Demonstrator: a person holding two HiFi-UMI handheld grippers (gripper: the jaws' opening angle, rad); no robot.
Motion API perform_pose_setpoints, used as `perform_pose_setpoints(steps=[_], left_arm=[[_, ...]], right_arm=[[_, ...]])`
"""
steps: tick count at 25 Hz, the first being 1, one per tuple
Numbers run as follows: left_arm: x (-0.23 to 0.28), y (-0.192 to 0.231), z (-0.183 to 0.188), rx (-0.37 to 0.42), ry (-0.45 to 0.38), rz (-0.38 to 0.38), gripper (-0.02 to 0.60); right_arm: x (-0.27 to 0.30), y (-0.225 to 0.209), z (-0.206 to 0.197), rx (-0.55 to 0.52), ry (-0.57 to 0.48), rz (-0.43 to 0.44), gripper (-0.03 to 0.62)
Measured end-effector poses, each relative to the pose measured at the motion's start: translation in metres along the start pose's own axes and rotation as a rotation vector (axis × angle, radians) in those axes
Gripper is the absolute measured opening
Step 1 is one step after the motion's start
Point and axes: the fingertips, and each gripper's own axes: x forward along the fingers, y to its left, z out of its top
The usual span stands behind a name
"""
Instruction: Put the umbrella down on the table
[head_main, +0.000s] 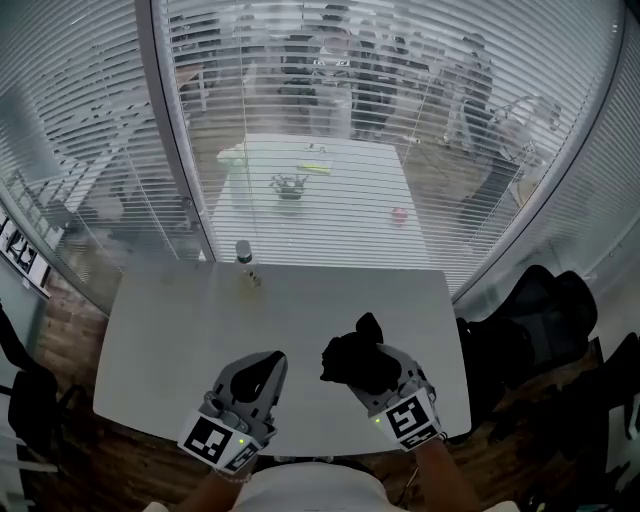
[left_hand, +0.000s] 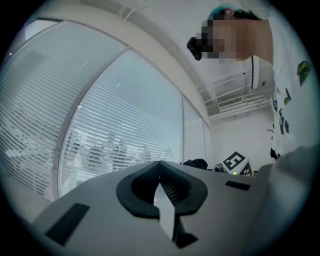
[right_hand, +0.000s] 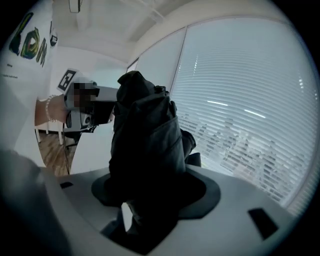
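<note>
Both grippers are hovering at the near edge of the white table (head_main: 170, 330): the left gripper (head_main: 266, 366) is pointing about level with its jaws closed on nothing, while the right gripper (head_main: 362, 372) is tilting down and clamping the folded black umbrella (head_main: 350, 356) over the table's near right part. I cannot tell whether the umbrella is touching the top. Bare tabletop is stretching ahead to a small bottle (head_main: 245, 257) at the far edge — the table's right edge is lying near the right gripper.

Head view: overhead, steeply down onto table (head_main: 170, 330), blinds (head_main: 420, 90) ahead. Gripper views: low, close behind own jaws, facing across table; both share blinds with head view.
</note>
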Motion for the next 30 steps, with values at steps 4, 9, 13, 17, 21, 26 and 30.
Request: perform_pose_setpoints(steps=[4,9,13,17,21,26,30], left_arm=[[-0.001,0.004,0.001,0.002,0.0,0.007,0.011],[-0.003,0.005,0.003,0.001,0.001,0.013,0.011],[-0.004,0.007,0.002,-0.002,-0.001,0.02,0.011],[-0.005,0.008,0.001,-0.001,-0.001,0.022,0.011],[-0.005,0.007,0.001,-0.006,-0.001,0.023,0.011],[-0.005,0.005,0.0,-0.01,-0.001,0.023,0.011],[-0.005,0.004,0.0,-0.009,-0.002,0.022,0.011]], right_arm=[[0.018,0.003,-0.018,-0.064,0.089,0.024,0.267],[0.039,0.012,-0.047,-0.121,0.193,0.068,0.265],[0.054,0.018,-0.066,-0.137,0.247,0.102,0.265],[0.067,0.024,-0.085,-0.158,0.306,0.13,0.265],[0.078,0.027,-0.101,-0.184,0.361,0.159,0.265],[0.089,0.032,-0.123,-0.209,0.433,0.197,0.265],[0.101,0.033,-0.142,-0.25,0.489,0.227,0.265]])
